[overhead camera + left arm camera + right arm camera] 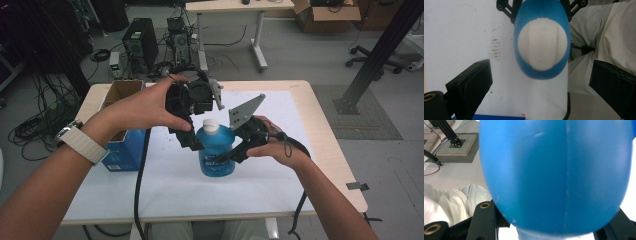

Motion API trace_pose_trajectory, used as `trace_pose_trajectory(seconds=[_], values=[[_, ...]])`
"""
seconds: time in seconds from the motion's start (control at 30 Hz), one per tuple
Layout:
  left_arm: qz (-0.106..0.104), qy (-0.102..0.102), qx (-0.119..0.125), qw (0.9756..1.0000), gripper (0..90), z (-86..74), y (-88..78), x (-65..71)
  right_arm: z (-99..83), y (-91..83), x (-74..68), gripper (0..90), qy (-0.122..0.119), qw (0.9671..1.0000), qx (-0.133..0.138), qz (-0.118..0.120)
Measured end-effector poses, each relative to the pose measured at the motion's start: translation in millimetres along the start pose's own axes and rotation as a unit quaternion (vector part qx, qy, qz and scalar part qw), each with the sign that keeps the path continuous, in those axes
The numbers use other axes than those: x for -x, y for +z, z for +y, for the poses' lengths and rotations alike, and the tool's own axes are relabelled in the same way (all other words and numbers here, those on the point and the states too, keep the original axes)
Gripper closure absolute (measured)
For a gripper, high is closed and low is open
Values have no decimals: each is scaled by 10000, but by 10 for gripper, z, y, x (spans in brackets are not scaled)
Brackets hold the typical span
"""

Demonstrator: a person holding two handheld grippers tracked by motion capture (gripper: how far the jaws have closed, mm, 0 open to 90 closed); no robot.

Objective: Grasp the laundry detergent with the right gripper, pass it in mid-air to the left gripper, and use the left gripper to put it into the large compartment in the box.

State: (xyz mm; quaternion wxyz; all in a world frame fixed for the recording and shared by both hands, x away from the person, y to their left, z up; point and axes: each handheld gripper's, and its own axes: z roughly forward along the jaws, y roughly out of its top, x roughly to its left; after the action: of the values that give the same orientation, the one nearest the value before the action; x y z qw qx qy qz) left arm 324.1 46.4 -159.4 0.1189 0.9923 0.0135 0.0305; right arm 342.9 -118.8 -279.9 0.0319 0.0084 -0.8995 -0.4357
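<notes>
A blue plastic bottle with a white cap (216, 150) stands upright near the middle of the white sheet (280, 180) covering the light wooden desk (327, 132). The right hand-held gripper (231, 155) comes in from the side and pinches the bottle's body between its black jaws. The left hand-held gripper (196, 145) hangs above the cap, pointing down, jaws spread wide to either side and not touching it. An open cardboard box with blue sides (121, 127) sits at the desk's left edge
</notes>
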Motion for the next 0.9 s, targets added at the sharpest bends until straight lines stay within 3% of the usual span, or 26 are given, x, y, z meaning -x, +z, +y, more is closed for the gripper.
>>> trace_pose_trajectory(seconds=[0.9], values=[[-83,40,-150,9998,53,129,241,-2,47,60,-4,440,43,9999,-139,40]])
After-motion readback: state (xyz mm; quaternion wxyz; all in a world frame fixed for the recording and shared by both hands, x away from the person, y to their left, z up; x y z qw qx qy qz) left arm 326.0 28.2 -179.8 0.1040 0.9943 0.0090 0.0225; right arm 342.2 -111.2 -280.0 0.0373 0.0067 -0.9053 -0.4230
